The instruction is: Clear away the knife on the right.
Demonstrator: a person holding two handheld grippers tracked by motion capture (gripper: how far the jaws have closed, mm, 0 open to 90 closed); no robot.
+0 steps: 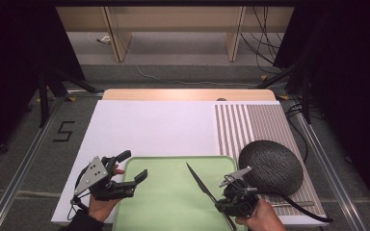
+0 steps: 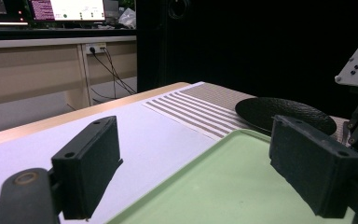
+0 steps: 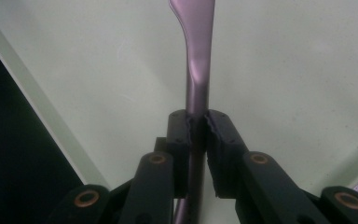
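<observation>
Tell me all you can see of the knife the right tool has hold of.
The knife is slim, dark and metallic-looking, greyish-purple in the right gripper view, apparently one piece. The right tool clamps its narrow handle between both pads. The pointed blade slants up and away to the left in the high view, over the pale green tray. Whether it touches the tray I can't tell.

Green tray [image 1: 173,202] bare ahead of both grippers, black plate [image 1: 271,166] blocking its right edge

Room: grey floor [image 1: 173,72] with trailing cables [image 1: 265,38]; wooden furniture legs [image 1: 117,38]; black curtains [image 1: 347,57] flanked both sides; monitors [image 2: 65,9] glowed.
</observation>
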